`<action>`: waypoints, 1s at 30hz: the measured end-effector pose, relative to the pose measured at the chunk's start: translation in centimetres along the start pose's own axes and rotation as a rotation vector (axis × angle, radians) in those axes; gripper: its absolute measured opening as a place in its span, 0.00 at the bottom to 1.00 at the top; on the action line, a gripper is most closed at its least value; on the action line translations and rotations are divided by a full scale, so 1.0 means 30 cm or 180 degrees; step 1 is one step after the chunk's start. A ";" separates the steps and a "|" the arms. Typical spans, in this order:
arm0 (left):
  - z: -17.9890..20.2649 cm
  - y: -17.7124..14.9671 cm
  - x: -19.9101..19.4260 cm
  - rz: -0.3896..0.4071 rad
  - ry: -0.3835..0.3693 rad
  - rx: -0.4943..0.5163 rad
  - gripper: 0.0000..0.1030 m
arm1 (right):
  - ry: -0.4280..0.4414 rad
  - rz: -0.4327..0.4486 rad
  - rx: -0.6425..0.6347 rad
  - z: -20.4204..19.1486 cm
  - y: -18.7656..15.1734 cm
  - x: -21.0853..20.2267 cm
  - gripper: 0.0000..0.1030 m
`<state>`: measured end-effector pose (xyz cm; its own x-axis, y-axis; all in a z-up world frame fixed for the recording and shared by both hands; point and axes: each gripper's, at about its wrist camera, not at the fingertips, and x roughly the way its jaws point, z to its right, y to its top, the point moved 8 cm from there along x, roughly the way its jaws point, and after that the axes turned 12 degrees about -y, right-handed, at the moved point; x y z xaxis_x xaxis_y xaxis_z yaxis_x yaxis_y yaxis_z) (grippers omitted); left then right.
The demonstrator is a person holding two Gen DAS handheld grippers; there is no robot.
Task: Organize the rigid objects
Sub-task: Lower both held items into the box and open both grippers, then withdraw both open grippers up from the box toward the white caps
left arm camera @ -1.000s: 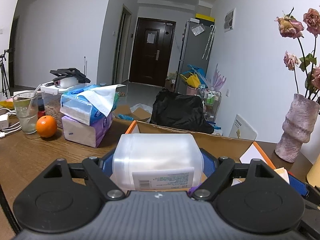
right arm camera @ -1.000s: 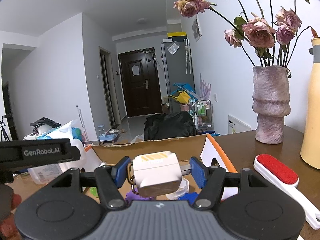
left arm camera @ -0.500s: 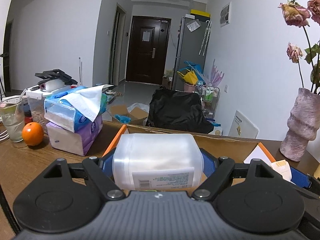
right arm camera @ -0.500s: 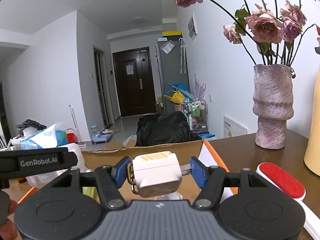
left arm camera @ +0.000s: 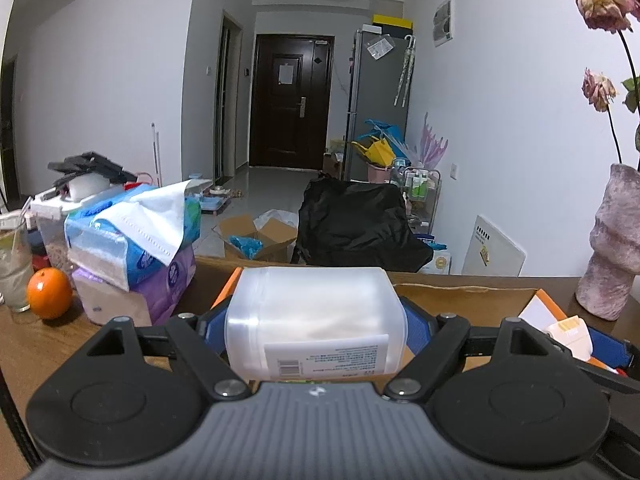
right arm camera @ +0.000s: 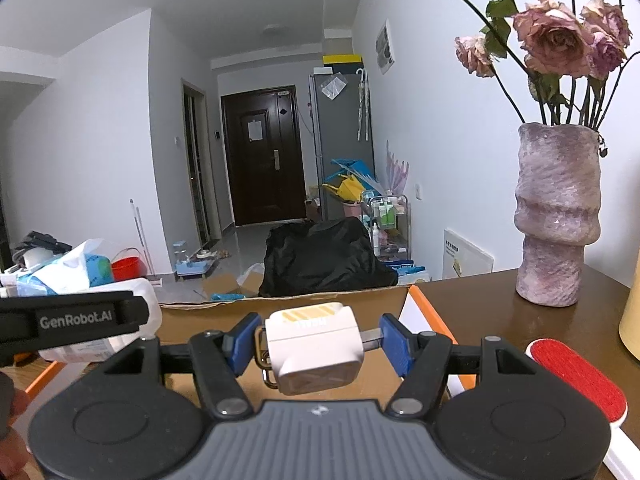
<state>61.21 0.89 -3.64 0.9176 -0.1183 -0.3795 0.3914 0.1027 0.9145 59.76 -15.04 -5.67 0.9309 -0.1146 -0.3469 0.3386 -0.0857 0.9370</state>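
My left gripper (left arm camera: 316,330) is shut on a translucent white plastic jar (left arm camera: 316,304) that lies sideways, its printed label facing me. A small white boxy gadget (right arm camera: 312,344) with a yellow striped top is clamped between the blue pads of my right gripper (right arm camera: 316,342). Both grippers hover side by side over an open cardboard box (left arm camera: 460,294) with orange flaps. In the right wrist view the box (right arm camera: 192,320) lies below, and the left gripper (right arm camera: 72,320) reaches in from the left with the jar (right arm camera: 88,346). The white gadget (left arm camera: 570,334) also shows at the right edge of the left wrist view.
Stacked tissue packs (left arm camera: 132,248), an orange (left arm camera: 50,298) and a glass (left arm camera: 14,272) stand left of the box on the wooden table (left arm camera: 24,344). A pink vase (right arm camera: 556,216) with dried roses, a red lint brush (right arm camera: 576,380) and a yellow object (right arm camera: 632,320) are on the right.
Both grippers have moved forward over the box with their loads. The tissue packs and orange have slid leftward in the left view and the vase looks larger in the right view. Both grips are unchanged.
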 end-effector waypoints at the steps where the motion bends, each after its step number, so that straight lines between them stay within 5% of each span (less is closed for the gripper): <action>1: -0.002 0.004 0.005 0.0008 0.0001 0.0020 0.81 | -0.0005 -0.0007 -0.0010 -0.003 0.000 0.007 0.62; 7: -0.016 0.005 0.028 -0.0065 -0.0007 0.0062 0.83 | -0.0020 -0.0096 -0.0110 -0.017 -0.005 0.046 0.62; 10: -0.027 0.006 0.019 -0.0055 0.0015 0.0051 0.99 | -0.0004 -0.0245 -0.0149 -0.015 -0.019 0.063 0.64; 12: -0.039 0.012 0.010 -0.0020 0.0051 0.0054 1.00 | -0.0053 -0.0276 -0.0165 -0.007 -0.020 0.062 0.84; 17: -0.059 0.010 0.011 -0.0066 0.0053 -0.0015 1.00 | -0.0180 -0.0258 -0.0173 0.009 -0.012 0.053 0.99; 30: -0.057 0.016 -0.014 -0.0010 0.0104 0.0017 1.00 | -0.0153 -0.0218 -0.0177 0.002 -0.009 0.037 1.00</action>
<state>61.12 2.66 -3.28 0.9182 -0.0862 -0.3868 0.3941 0.0971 0.9139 60.68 -15.20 -6.29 0.8981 -0.1578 -0.4106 0.4096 -0.0400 0.9114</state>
